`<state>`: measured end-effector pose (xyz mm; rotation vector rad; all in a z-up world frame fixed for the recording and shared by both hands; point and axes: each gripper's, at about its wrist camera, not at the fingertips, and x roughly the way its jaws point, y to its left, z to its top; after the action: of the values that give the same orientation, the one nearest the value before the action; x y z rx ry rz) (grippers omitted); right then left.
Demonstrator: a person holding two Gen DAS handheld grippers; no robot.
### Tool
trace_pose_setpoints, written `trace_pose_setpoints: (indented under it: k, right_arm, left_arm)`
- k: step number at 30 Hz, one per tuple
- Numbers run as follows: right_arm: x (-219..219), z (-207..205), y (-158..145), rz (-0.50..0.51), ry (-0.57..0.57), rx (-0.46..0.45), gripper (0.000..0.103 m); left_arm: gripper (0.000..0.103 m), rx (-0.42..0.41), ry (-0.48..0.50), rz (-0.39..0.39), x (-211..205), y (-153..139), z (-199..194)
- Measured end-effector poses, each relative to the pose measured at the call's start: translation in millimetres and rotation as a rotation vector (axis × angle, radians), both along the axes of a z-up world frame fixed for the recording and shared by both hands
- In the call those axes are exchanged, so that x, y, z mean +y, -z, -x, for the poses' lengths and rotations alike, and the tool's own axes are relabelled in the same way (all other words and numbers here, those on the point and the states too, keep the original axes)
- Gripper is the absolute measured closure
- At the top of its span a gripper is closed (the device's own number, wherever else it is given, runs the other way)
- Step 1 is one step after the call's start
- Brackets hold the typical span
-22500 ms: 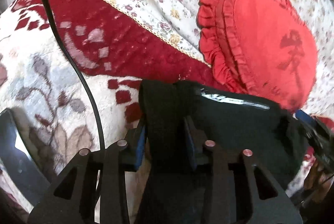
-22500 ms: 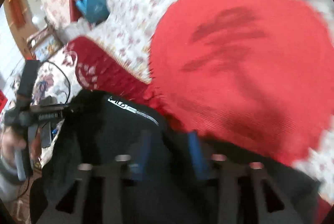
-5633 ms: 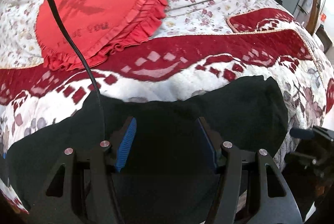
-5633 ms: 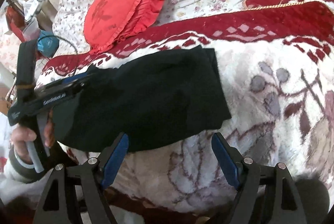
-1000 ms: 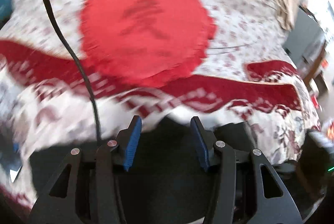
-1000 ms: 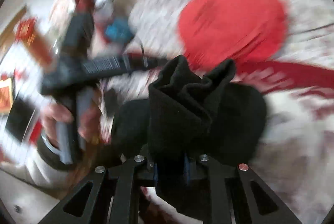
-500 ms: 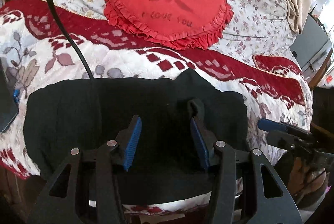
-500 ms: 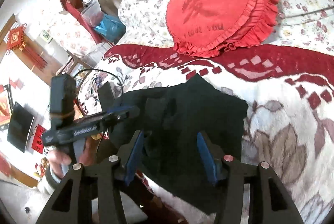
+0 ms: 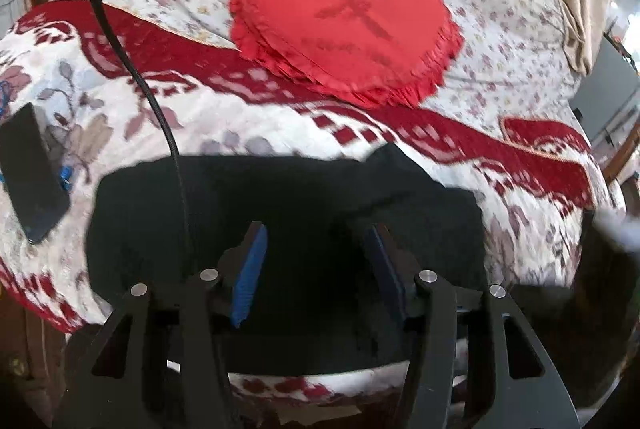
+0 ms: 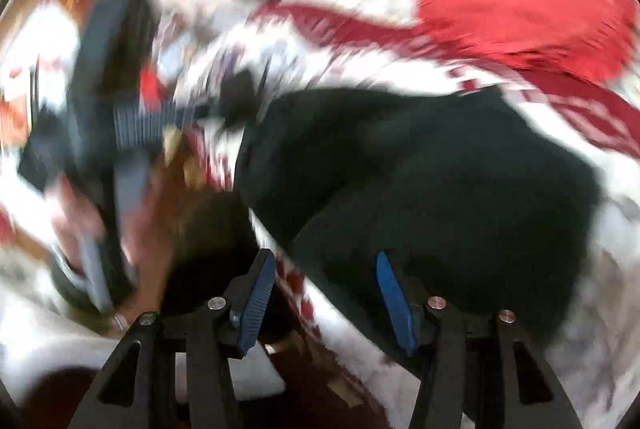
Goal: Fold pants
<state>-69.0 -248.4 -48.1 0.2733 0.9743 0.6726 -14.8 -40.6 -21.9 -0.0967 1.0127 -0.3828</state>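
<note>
Left wrist: black pants — soft folded slab — on patterned blanket.

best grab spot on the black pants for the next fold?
Probably the raised far-right corner of the black pants, approached from the right with the right tool. That flap peaks off the blanket, so a finger could slide under; the rest lies flat.

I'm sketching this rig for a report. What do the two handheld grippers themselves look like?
Both look alike. The left gripper and right gripper have matte black frames with triangular cut-outs, silver round bolt heads and two fingers lined with ribbed blue pads. A thin black cable arcs over the left view. The other gripper's black handle appears blurred in the right view.
</note>
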Motion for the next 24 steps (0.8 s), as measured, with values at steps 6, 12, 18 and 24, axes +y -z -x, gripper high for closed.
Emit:
trace_pose_setpoints:
  k: [6,12,18,24]
  right_arm:
    - [-43,-28,7,0.054,0.189,-0.031,0.051]
    - [-35,-63,36,0.193,0.222,-0.044,0.053]
    - [-30,-34,7,0.217,0.141,-0.062,0.052]
    - [-1,-2,19,0.198,0.06,-0.036,0.052]
  left_arm:
    - [0.044,0.067,0.027,-0.014,-24,27,5]
    - [0.044,0.037,0.032,-0.105,-50,54,-11]
    - [0.043,0.043,0.022,-0.081,-35,48,-6]
    - [0.043,0.045,0.009,-0.109,-26,52,10]
